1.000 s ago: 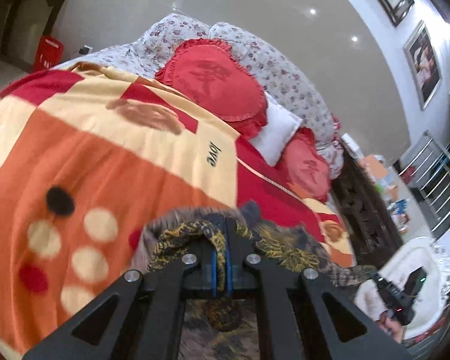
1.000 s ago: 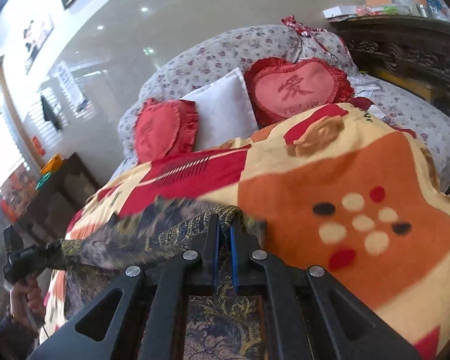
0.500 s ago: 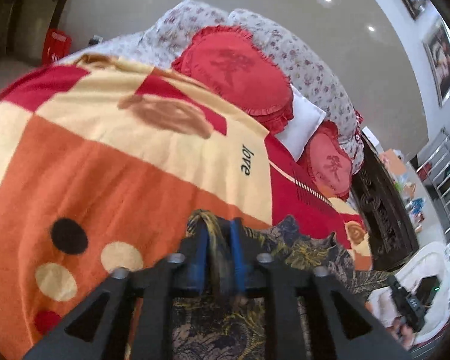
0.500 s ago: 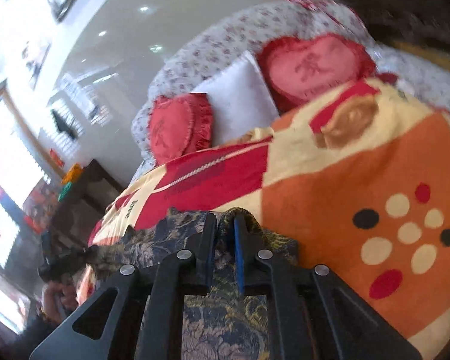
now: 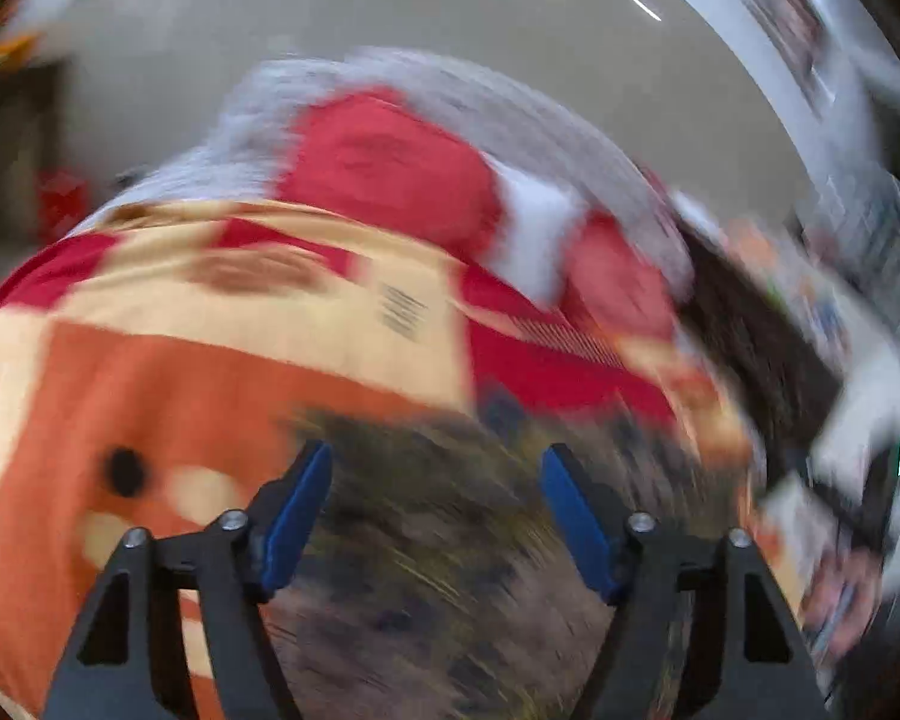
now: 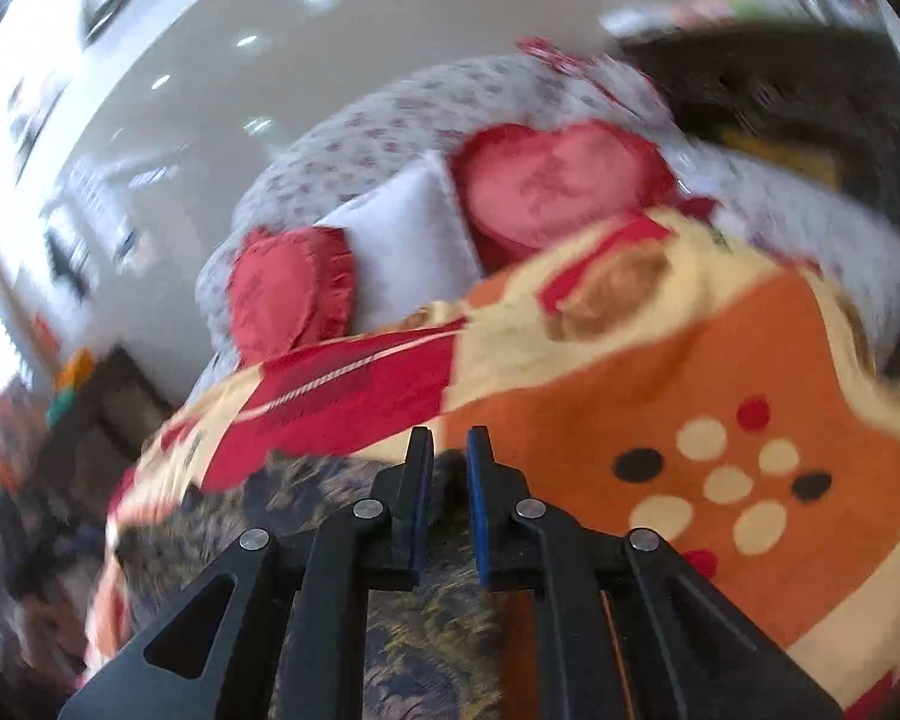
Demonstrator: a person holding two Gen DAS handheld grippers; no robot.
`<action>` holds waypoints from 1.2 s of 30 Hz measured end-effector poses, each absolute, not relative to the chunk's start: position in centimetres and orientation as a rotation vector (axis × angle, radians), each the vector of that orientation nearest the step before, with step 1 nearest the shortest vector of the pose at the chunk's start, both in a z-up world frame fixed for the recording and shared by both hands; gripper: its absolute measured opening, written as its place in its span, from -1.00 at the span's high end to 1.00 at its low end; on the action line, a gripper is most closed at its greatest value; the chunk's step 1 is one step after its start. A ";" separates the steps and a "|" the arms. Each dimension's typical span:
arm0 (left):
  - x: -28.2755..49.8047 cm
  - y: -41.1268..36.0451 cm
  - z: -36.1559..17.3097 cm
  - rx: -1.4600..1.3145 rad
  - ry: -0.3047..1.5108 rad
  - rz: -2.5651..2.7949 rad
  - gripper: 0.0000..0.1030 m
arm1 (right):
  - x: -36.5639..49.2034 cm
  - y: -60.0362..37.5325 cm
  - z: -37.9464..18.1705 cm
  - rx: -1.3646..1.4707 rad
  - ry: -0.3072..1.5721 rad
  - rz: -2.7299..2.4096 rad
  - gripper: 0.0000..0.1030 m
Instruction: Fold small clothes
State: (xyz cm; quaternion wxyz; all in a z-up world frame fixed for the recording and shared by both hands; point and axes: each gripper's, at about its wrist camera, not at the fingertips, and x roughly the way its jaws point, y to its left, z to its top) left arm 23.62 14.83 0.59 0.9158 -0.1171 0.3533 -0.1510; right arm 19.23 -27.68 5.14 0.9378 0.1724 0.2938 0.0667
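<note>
— Looking along the left tongs (image 5: 437,468), where does the garment (image 5: 426,588) lie?

— Straight under and ahead of them, in the lower middle of the frame, spread on the bed's blanket (image 5: 180,372). The jaws are opening and stand well apart; the dark patterned cloth shows in the gap, but the blue pads (image 5: 297,510) press on nothing. The blur hides any folded edge.

— And the right tongs (image 6: 449,450)?

— Nearly closed at the lower middle of their frame. The log puts them fully closed, yet a narrow slit shows between the pads (image 6: 479,504). The garment (image 6: 342,498) runs from beneath them toward the lower left, its long axis going that way across the blanket (image 6: 660,390). Whether a pinch of cloth is still caught there, I cannot tell.

— So which hand is better placed?

— My guess: the right, sitting at the garment's near right end; the left has let go and hangs over the middle.
</note>
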 end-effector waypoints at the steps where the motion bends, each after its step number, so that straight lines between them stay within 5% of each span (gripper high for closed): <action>1: 23.7 12.5 -0.5 -0.175 0.777 -0.346 -0.01 | 19.4 -26.1 5.1 0.317 0.627 0.190 1.00; 3: 24.6 9.0 -3.3 -0.065 0.901 -0.346 0.53 | 20.4 -21.4 4.2 0.159 0.723 0.281 1.00; 7: 26.9 6.0 -6.6 0.039 1.033 -0.282 0.55 | 23.2 -15.8 -0.2 -0.009 0.974 0.265 1.00; 12: 32.6 8.1 -1.6 -0.048 0.930 -0.169 0.55 | 26.6 -15.0 0.5 0.025 0.987 0.222 1.00; 17: 33.9 12.6 4.4 -0.091 0.733 0.083 -0.25 | 28.2 -18.5 7.3 0.100 0.704 0.106 0.96; 26: 27.6 11.8 -1.7 -0.074 0.780 -0.097 -0.35 | 23.3 -22.7 5.7 0.105 0.703 0.144 0.85; 30: 27.3 12.3 -7.2 -0.100 0.893 -0.052 -0.36 | 26.0 -24.5 -0.5 0.143 0.946 0.041 0.82; 36: 22.8 14.5 -3.9 -0.096 0.829 -0.060 -0.38 | 24.0 -27.3 -0.8 0.341 0.849 0.089 0.82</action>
